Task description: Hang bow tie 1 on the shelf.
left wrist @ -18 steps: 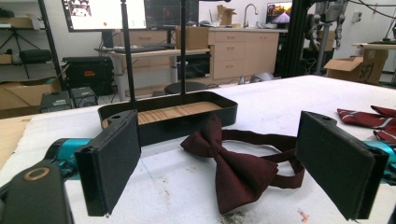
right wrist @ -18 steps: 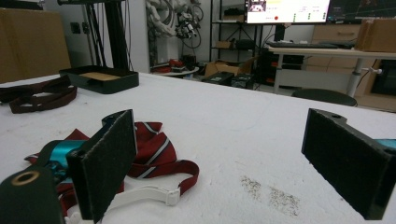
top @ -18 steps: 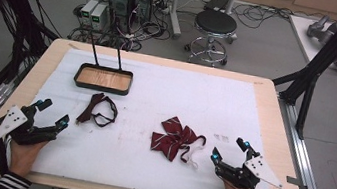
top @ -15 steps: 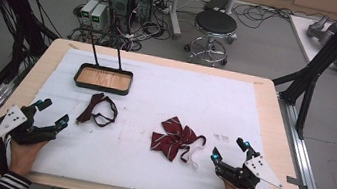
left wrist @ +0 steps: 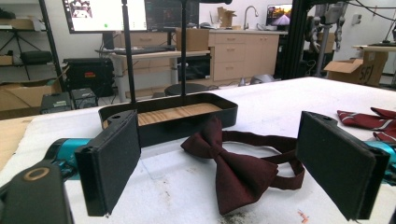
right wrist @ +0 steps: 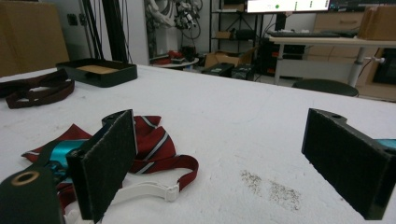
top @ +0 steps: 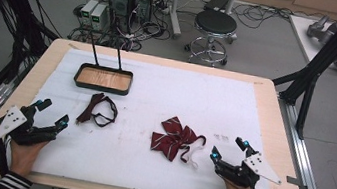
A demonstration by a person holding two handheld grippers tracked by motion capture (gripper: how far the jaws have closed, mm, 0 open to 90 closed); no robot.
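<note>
Two bow ties (top: 98, 110) (top: 175, 137), one tray (top: 103, 79), both fingers spread

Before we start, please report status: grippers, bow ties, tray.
Left gripper open, right gripper open, both empty. Dark bow tie and striped bow tie flat on mat. Tray empty, nothing in the way.

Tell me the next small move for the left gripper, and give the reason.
Probably ease the left gripper forward toward the dark maroon bow tie. Its jaws stand wide open and hold nothing, and the bow tie lies flat on the white mat just ahead of them, in front of the black tray.
</note>
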